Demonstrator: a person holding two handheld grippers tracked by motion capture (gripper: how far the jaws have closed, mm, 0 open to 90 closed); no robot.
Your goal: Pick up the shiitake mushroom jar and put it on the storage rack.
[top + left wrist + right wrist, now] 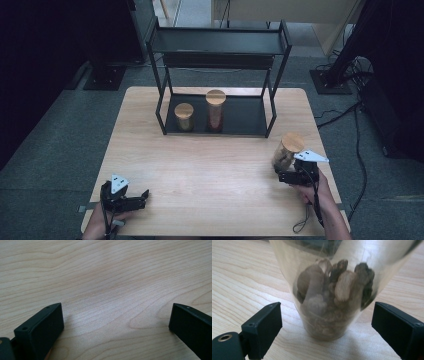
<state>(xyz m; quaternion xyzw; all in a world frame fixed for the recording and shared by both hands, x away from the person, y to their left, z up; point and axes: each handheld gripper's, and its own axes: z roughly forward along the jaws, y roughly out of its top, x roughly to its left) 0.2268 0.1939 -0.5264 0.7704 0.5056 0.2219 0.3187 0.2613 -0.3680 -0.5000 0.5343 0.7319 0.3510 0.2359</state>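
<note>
The right gripper (325,322) straddled the glass jar (329,297) right of the black rack (218,42), jaws apart, not touching it; the left gripper (116,320) gaped wide over bare table (105,272).

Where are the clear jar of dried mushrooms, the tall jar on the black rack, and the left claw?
Clear jar of dried mushrooms (329,302): right gripper view, glass wall.
Tall wooden-lidded jar (215,97): high view, lid.
Left claw (146,193): high view, between tips.

A black metal rack (159,75) stands at the far edge of the wooden desk (200,160). On its lower shelf stand a short jar (184,117) and, just beside it, a taller jar (215,111), both upright with wooden lids. Cables (359,135) trail across the grey floor (50,150) beside the desk.
</note>
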